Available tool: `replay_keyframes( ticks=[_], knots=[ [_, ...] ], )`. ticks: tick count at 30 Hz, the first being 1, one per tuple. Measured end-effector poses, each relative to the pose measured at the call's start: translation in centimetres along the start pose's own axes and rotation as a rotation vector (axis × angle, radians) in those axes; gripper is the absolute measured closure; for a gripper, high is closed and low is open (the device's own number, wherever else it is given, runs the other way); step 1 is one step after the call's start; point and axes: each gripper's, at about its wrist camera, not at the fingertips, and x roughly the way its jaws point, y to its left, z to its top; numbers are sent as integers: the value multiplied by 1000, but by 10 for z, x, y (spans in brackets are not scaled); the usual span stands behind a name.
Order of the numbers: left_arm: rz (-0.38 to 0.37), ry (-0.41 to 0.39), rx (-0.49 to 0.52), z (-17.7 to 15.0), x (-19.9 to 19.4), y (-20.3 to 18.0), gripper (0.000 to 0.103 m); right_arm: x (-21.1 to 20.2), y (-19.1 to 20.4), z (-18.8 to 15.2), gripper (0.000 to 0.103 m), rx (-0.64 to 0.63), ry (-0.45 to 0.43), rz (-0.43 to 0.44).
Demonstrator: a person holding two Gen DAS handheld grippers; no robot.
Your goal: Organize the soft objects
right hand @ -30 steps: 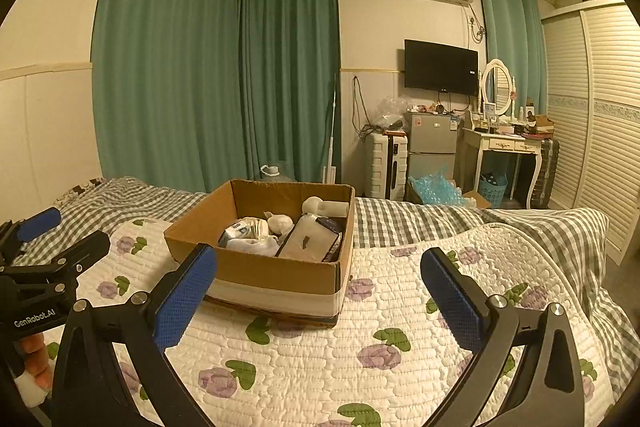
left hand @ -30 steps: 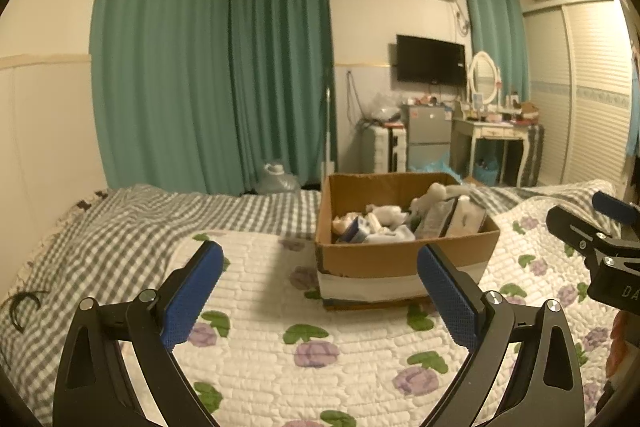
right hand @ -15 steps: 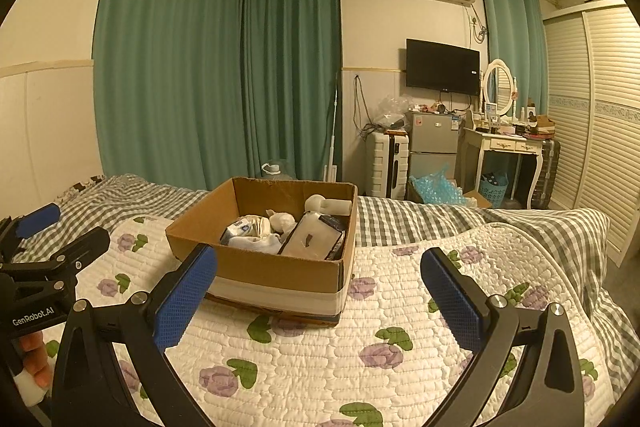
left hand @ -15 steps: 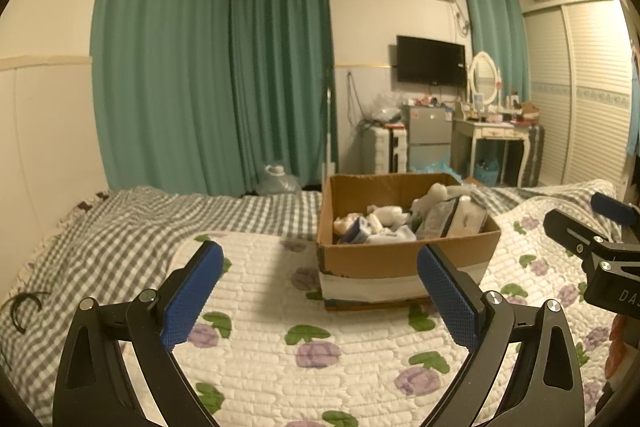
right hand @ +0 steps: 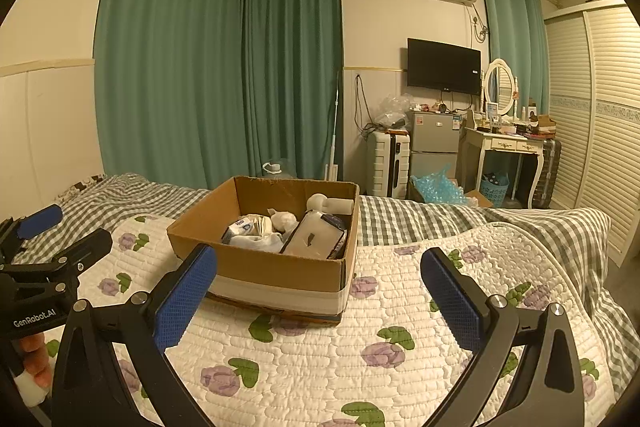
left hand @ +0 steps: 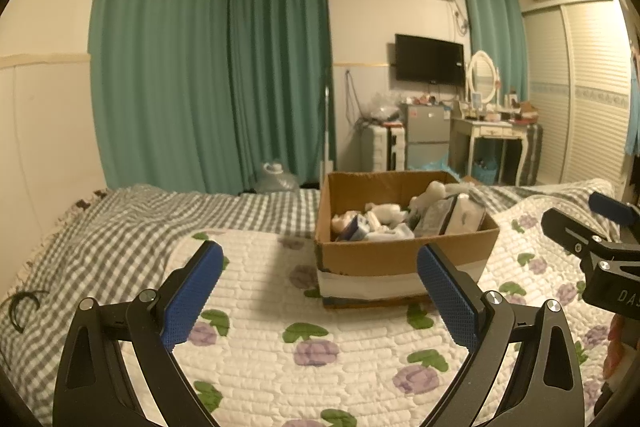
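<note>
Cardboard box [right hand: 276, 267] sitting on the flowered quilt [right hand: 360, 367], toward the bed's far edge, open top crowded with soft things: a tissue pack [right hand: 314, 241] leaning against the right wall, a pale plush piece [right hand: 330, 203] at the back, white bundles [right hand: 256, 231] at the left. Left gripper [left hand: 318, 301] spread wide, nothing between its blue pads, hanging over the quilt with the box ahead and to its right. Right gripper [right hand: 318, 301] likewise spread and empty, the box ahead and to its left, so squarely between the two. Tissue pack's long axis running front to back along the box's right wall. Probably the right gripper the better placed for that pack, the left for the bundles.
</note>
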Motion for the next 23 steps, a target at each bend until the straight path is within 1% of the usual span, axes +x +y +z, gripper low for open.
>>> replay_keyframes(
  ticks=[23],
  knots=[
    [5,2,0,-1,0,-1,4,-1,0,0,1,-4,2,1]
  ],
)
